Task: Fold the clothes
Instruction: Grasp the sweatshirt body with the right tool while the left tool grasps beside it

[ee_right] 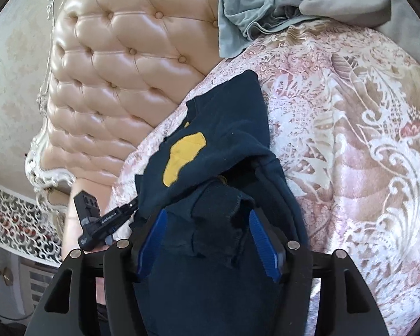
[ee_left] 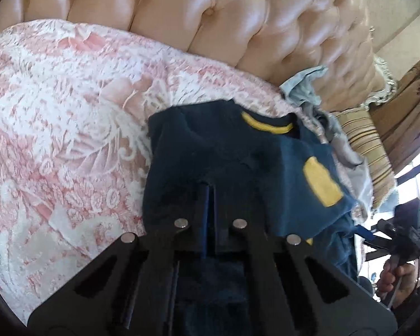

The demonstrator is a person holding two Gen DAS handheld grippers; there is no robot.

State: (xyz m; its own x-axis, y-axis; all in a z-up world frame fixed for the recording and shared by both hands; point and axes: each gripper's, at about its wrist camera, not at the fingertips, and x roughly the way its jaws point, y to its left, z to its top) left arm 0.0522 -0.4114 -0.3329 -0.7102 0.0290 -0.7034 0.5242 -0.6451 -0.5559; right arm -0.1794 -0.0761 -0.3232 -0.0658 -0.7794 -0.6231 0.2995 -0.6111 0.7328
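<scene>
Navy knit w/ yellow trim: the sweater (ee_left: pixel 224 151) lies on the pink-and-white bedspread (ee_left: pixel 56 98), just in front of the tufted headboard (ee_left: pixel 210 22). I use the sweater as my ref for everything else.

My left hand-held gripper (ee_left: pixel 210 187) sits right over the sweater's near edge, fingers clenched tight together; dark cloth runs under and btw the finger bases, but I can't tell if any is actually pinched at the tips. A yellow collar band (ee_left: pixel 266 124) shows at the sweater's far edge and a yellow patch (ee_left: pixel 322 184) on the part right of the gripper.

My right hand-held gripper (ee_right: pixel 207 224) is at the sweater's other side, blue pads (ee_right: pixel 261 240) spread apart. A bunched fold of the sweater (ee_right: pixel 224 140) lies btw them; the pads don't look pressed on it, so I read it as released.

Beyond the sweater, against the headboard, a pale grey-blue garment (ee_right: pixel 238 14) lies crumpled. Seen from the left cam, right of the sweater, a striped cushion (ee_left: pixel 369 151).
</scene>
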